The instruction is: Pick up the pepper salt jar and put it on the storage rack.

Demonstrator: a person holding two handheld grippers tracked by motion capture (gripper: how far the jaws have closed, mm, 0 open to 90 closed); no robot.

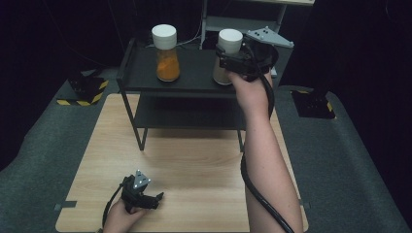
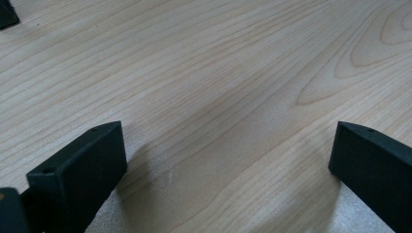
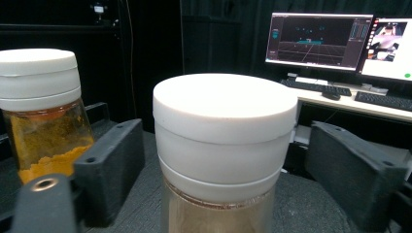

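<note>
White-capped, the jar (image 3: 224,145) with pale brown powder stands upright on the top shelf (image 1: 194,77) of a black rack, at its right end. The right hand-held gripper (image 1: 227,58) is at the jar, level with its cap; in the right gripper view the jaws stand on either side of the cap with a gap on each side, so they are apart and not pressing on it, and nothing is held. A second jar (image 1: 166,53), also white-capped and filled with orange powder, stands upright on the same shelf, well to the left of the first. The rack rests on the far part of a light wooden desk (image 1: 194,170), with a lower shelf under the top one. The left hand-held gripper (image 1: 158,198) lies low on the desk near its front edge, held in the left hand (image 1: 121,217); the left gripper view shows its jaws wide apart over bare wood. Behind the rack, monitors (image 3: 318,41) glow on another table.
</note>
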